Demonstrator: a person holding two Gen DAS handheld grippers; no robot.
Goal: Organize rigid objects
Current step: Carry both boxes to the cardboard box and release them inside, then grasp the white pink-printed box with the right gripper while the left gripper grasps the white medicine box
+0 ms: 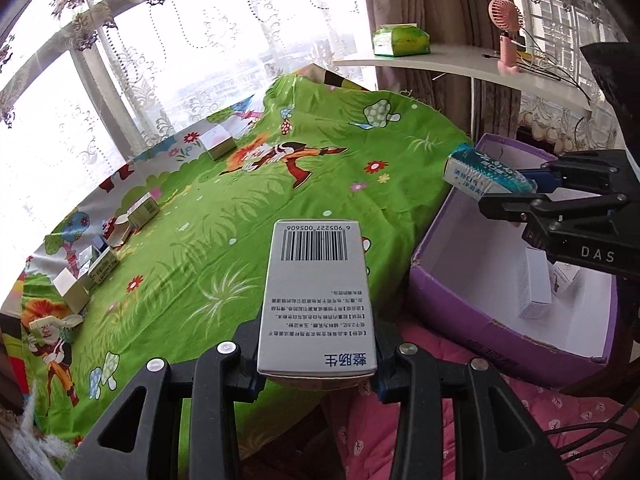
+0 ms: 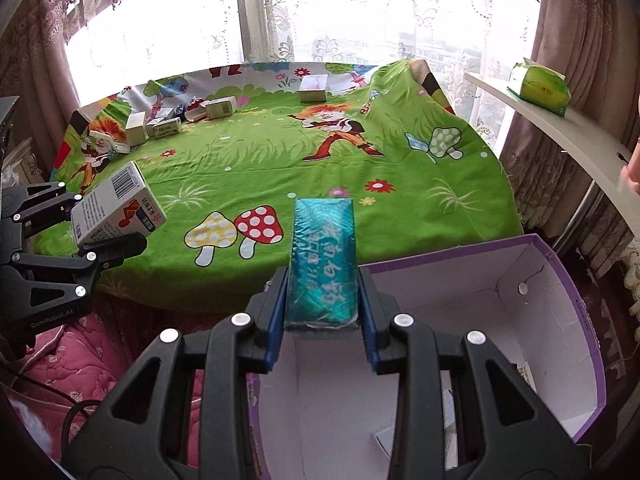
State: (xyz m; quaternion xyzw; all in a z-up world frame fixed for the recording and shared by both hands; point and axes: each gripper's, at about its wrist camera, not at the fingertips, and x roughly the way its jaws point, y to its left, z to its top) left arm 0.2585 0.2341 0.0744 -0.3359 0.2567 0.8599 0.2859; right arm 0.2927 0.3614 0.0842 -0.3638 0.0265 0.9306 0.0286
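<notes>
Evidently ferrying two cartons toward the purple box (image 2: 560,264) for tidy storage: left gripper (image 1: 316,364) clamping the white carton (image 1: 316,300) by its sides, right gripper (image 2: 320,320) pinching the teal carton (image 2: 323,256), hovering over the box rim at five o'clock of the green cloth (image 2: 280,160), remaining cartons (image 2: 160,124) waiting at ten o'clock.

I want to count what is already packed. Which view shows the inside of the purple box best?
The left wrist view: the purple box lies open beside the bed, with white cartons standing on its floor. In the right wrist view the box is nearer, but the right tongs cover much of its floor.
</notes>
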